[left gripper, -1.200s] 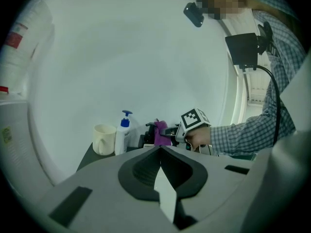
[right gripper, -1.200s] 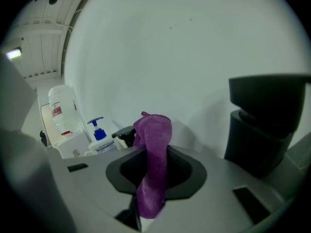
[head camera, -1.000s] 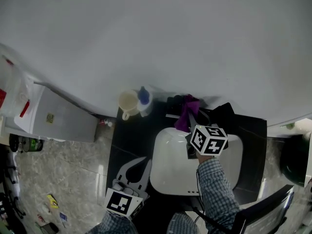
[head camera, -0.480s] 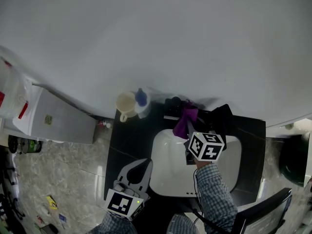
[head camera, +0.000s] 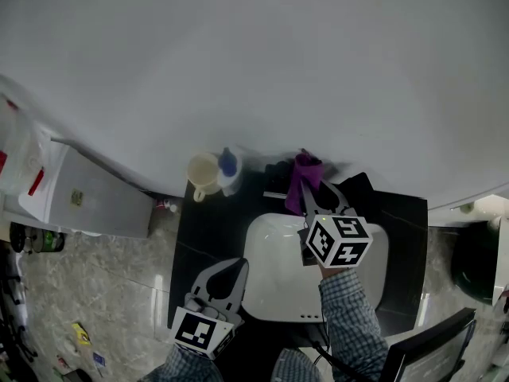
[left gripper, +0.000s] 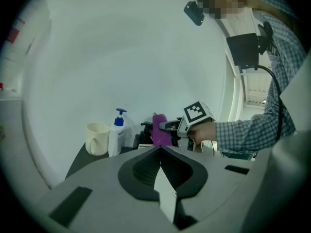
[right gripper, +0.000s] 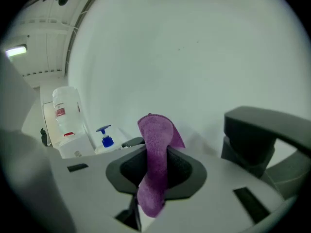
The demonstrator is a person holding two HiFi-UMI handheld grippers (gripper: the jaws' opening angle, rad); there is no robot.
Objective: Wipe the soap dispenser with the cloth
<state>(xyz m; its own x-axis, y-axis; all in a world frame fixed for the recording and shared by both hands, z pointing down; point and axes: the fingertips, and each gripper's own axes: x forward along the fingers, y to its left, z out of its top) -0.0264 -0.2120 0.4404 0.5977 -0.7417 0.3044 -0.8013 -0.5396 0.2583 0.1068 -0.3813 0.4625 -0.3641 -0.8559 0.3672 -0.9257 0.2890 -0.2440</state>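
Soap dispenser point(head camera: 228, 165), a white plastic bottle with a blue pump, stands on the black counter point(head camera: 208, 229) beside a cream mug point(head camera: 205, 171). The right gripper point(right gripper: 154, 174) pinches a purple cloth point(right gripper: 154, 149); the left gripper point(left gripper: 160, 171) has its jaws together, empty.

Plain white wall point(head camera: 262, 62) fills most of the head view. Black counter point(head camera: 203, 237) sits against it, with a white sink point(head camera: 274, 285) set in. Floor point(head camera: 95, 293) is grey marbled tile, small litter at lower left. White cabinet point(head camera: 95, 193) left of the counter, against the wall. Dark green bin point(head camera: 477, 261) right of the counter. Ceiling strip light point(right gripper: 14, 51) is lit in the right gripper view. Bright opening point(left gripper: 255, 89) at the right of the left gripper view.
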